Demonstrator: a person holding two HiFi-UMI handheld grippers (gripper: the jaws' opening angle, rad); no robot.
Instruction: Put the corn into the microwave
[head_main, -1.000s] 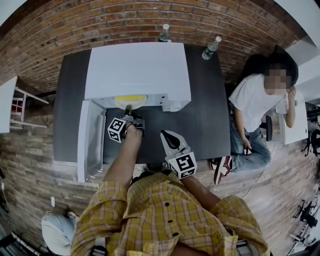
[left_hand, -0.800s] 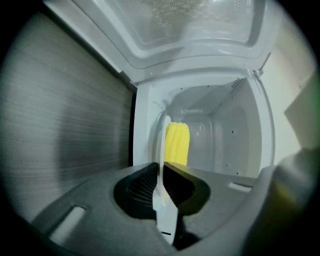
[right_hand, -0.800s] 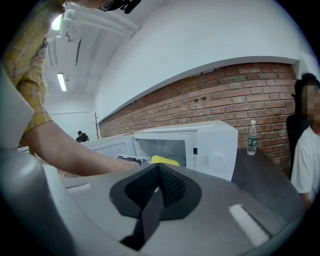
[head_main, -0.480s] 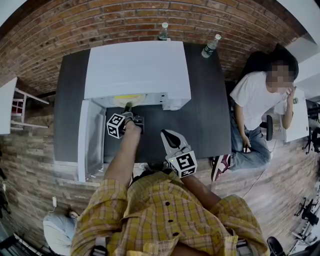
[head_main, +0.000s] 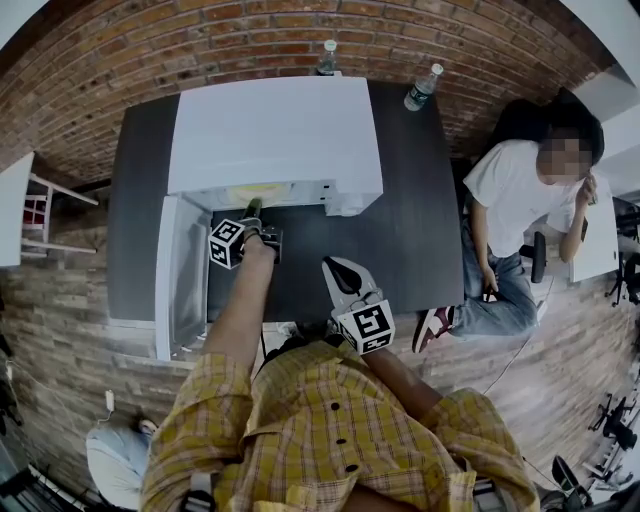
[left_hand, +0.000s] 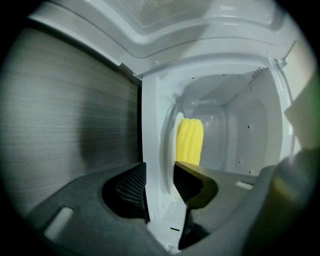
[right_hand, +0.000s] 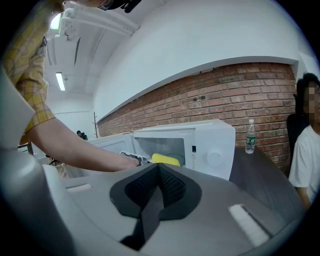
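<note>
— Whereabouts of the corn?

— Inside the white microwave, lying low in the cavity, toward its left side. Yellow, plainly seen through the opening from both claw cameras.

— And the left claw?

— Poked in at the mouth of the cavity, close to the hinge side, on a bare forearm reaching out of a yellow plaid sleeve. Spread, and opening wider right now. No pad pressing on anything; only the white edge of the opening seen through the gap. Corn just beyond the tips; touching or not, cannot tell.

— Door?

— Swung fully open to the left, jutting toward the near edge of the dark tabletop.

— Right claw?

— Held over the near edge of the tabletop, to the right of the reaching forearm, well apart from the microwave. Pressed together, pads meeting, nothing pinched.

— Anything else around?

— A water bottle upright at the far edge behind the microwave, and a second bottle upright off its far right corner. Brick wall beyond both. Seated person in a white shirt past the right end of the tabletop.
</note>
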